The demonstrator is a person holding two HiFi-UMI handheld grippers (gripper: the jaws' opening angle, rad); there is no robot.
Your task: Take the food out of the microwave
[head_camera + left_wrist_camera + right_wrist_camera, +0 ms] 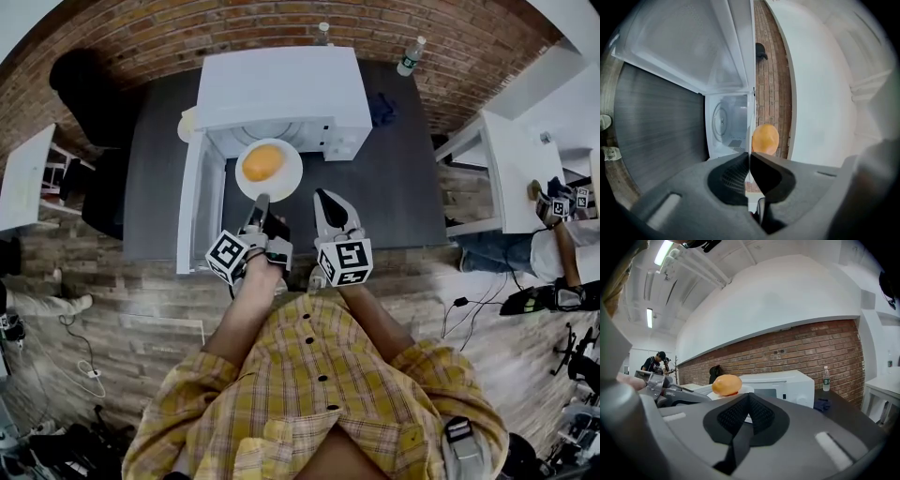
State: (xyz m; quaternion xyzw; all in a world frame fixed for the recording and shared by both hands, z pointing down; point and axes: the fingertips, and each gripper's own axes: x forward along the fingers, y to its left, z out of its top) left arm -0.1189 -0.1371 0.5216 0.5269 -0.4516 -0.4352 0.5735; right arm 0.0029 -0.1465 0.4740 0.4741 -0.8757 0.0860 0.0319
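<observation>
An orange round piece of food lies on a white plate just in front of the open white microwave. My left gripper is rolled on its side and shut on the plate's near rim. In the left gripper view the rim runs as a thin white line into the shut gripper, with the food beyond and the empty cavity behind. My right gripper sits shut at the plate's near right edge with nothing held. In the right gripper view its tips lie just under the food; contact cannot be told.
The microwave door hangs open to the left on a dark table. A water bottle and a blue cloth lie right of the microwave. A white desk stands at right. People stand far off.
</observation>
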